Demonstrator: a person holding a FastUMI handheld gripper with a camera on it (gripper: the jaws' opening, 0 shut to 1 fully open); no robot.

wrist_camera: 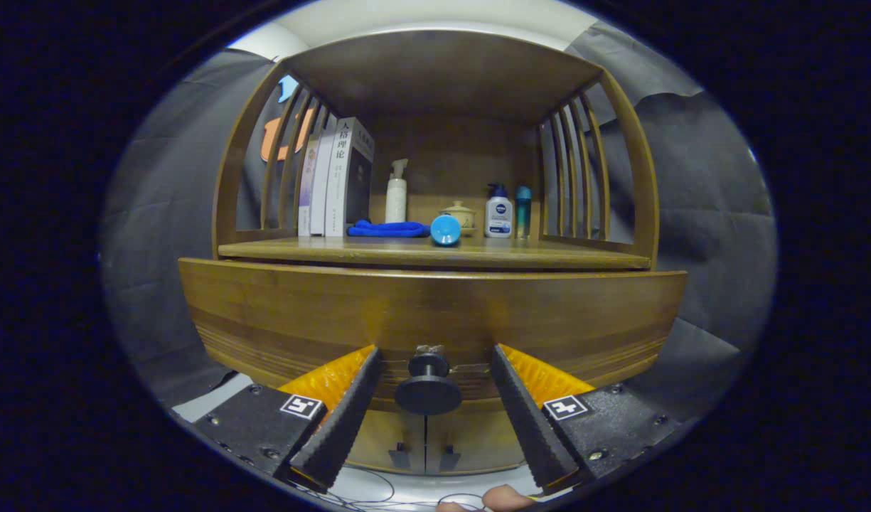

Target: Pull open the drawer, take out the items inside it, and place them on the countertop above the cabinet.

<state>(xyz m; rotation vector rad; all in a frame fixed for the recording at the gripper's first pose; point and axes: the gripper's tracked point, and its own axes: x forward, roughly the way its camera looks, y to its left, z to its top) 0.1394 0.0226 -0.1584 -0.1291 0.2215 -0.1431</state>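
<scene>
Drawer knob [428,387], dark and round, sits between the spread jaws of the gripper [429,370], dead centre, with a gap on each side; neither finger touches it. Its stem runs straight back into the drawer front [300,313], so the knob's axis lines up with the way the fingers point. The drawer front looks flush with the cabinet, and what it holds is hidden. Below the knob, two small door handles [424,455] flank a seam. Just above the drawer lies the counter [549,254], carrying a blue cap [446,230] and a blue cloth [387,229] near its front edge, then books [339,181], a spray bottle [396,192], a lidded cup [460,213] and two more bottles [506,212] farther back.
</scene>
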